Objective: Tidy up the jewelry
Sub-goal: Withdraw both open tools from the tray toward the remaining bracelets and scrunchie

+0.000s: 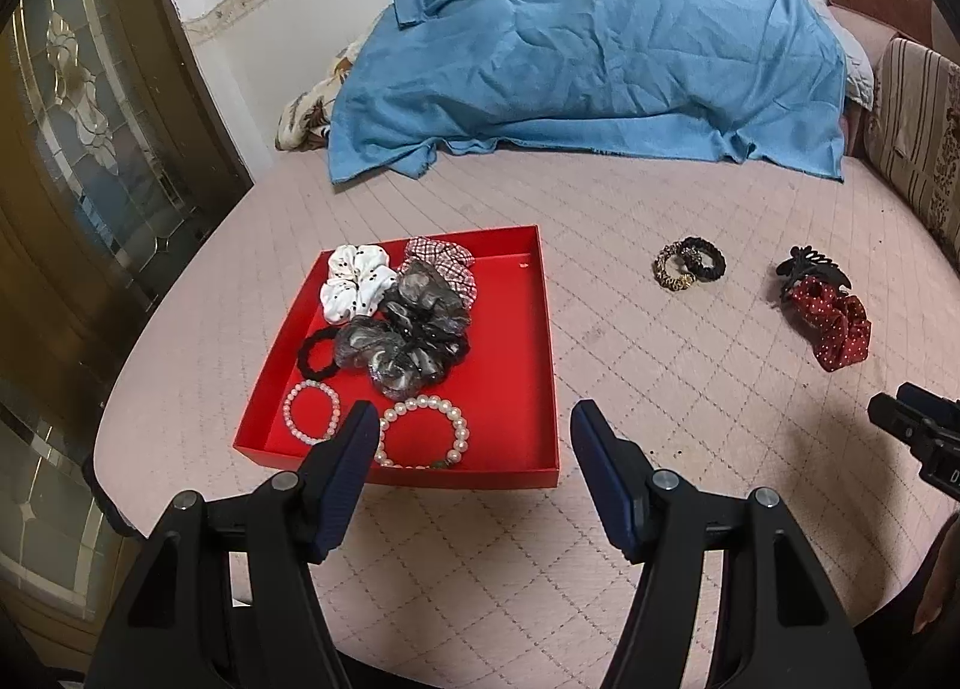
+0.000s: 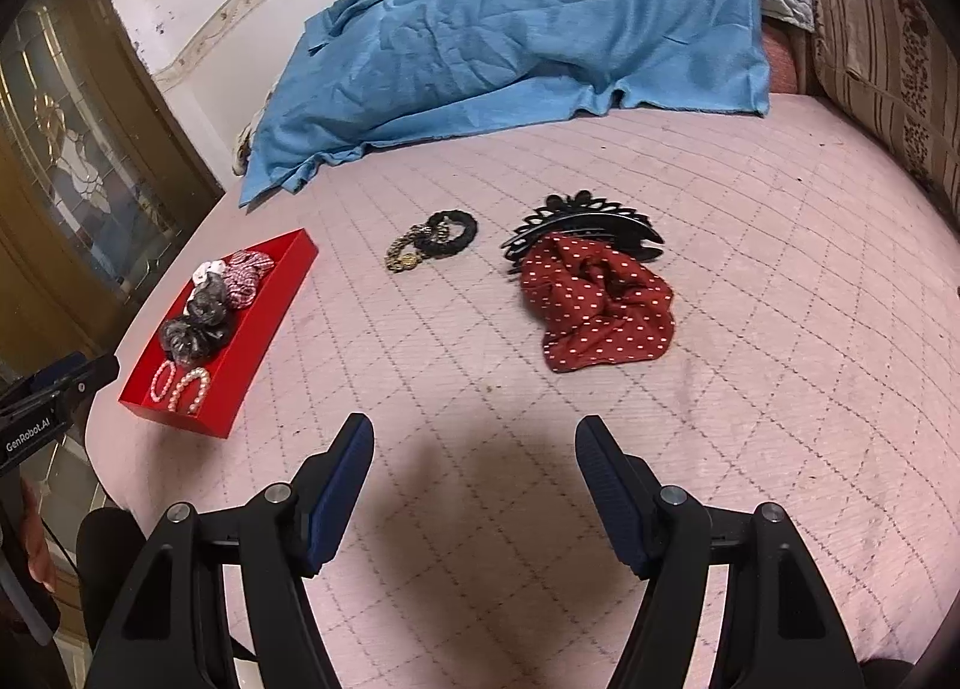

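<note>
Blue-padded left gripper (image 1: 474,425) agape above tray (image 1: 543,365)

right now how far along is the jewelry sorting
Mostly done: the red tray holds the scrunchies and two pearl bracelets. Nothing in hand: left gripper and right gripper both have jaws open, empty. Left on the bed: small hair ties, black claw clip, red polka-dot scrunchie.

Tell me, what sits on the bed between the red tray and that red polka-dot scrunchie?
Two small hair ties, one black and one leopard-print, lie touching between the red tray and the polka-dot scrunchie. Both views show it.
</note>
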`<state>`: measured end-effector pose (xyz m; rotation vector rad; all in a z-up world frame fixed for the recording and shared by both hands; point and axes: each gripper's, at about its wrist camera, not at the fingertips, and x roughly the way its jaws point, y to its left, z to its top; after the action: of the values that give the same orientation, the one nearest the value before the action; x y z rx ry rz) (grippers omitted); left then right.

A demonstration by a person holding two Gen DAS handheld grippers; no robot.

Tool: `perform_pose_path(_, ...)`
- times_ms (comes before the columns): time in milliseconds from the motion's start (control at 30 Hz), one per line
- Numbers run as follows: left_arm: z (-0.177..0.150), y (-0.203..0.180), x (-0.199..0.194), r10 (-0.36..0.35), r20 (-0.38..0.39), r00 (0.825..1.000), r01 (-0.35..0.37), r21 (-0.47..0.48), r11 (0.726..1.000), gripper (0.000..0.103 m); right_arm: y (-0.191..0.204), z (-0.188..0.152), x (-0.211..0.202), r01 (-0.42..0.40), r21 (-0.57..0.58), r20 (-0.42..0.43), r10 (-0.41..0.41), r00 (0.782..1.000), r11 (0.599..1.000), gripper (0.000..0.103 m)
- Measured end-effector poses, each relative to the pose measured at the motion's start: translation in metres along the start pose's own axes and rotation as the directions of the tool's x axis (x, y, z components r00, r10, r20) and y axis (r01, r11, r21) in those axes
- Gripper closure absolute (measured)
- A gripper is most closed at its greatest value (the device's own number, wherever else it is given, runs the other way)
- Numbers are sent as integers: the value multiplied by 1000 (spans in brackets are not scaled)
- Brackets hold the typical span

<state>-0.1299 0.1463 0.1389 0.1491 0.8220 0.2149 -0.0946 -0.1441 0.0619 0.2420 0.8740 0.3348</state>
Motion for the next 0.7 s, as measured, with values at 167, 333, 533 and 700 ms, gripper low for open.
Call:
perform_pose_path(167,1,-6,5,4,-13,1000,-4,11,1000,38,-14,2,2,12,24,1,-12,1000,1000,29)
perform_pose_path(333,3,-13,13,-5,-32,999,5,26,1000,37,-29,5,3,24,47,7,-25,1000,999,29)
perform_pose_path(533,21,-8,27,-126,-54,991,124,-41,991,37,-54,16,0,60,85,28,-63,998,995,29)
perform_pose_path(700,47,-12,51,-240,-60,969,231,-124,965,37,-74,28,0,74,124,51,-81,995,990,29)
